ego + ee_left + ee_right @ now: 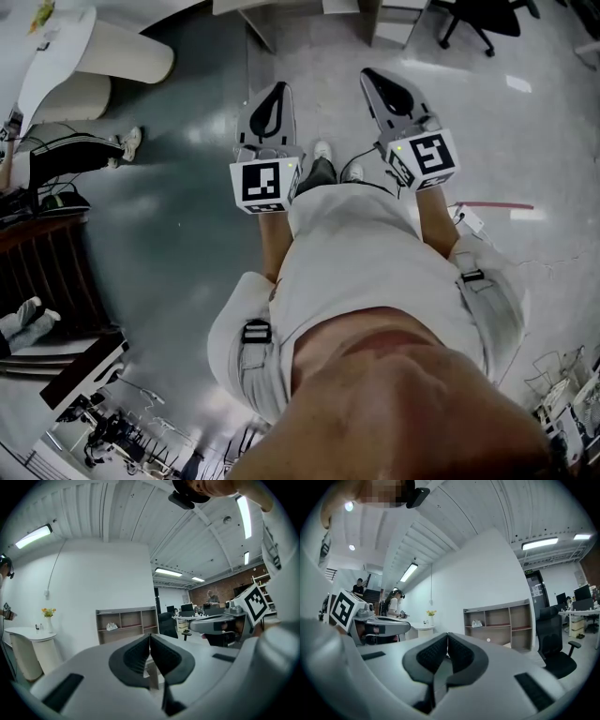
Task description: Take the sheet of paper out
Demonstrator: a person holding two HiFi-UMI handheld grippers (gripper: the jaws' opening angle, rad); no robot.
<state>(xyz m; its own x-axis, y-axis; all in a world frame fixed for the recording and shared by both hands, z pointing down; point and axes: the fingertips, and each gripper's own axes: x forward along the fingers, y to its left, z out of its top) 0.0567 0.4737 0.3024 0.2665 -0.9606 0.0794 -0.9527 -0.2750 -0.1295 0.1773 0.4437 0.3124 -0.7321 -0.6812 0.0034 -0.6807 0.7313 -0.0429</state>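
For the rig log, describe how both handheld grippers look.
The left grey plastic gripper and the right grey plastic gripper match: tapered shells, black ribbed claw pads, a white cube with black square markers at the back.

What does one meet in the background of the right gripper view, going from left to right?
The left gripper → yellow flowers → open shelf unit → black office chair.

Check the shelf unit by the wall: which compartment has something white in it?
The upper-left compartment of the shelf unit: a small white item lies in it. No such item shows in the other compartments.
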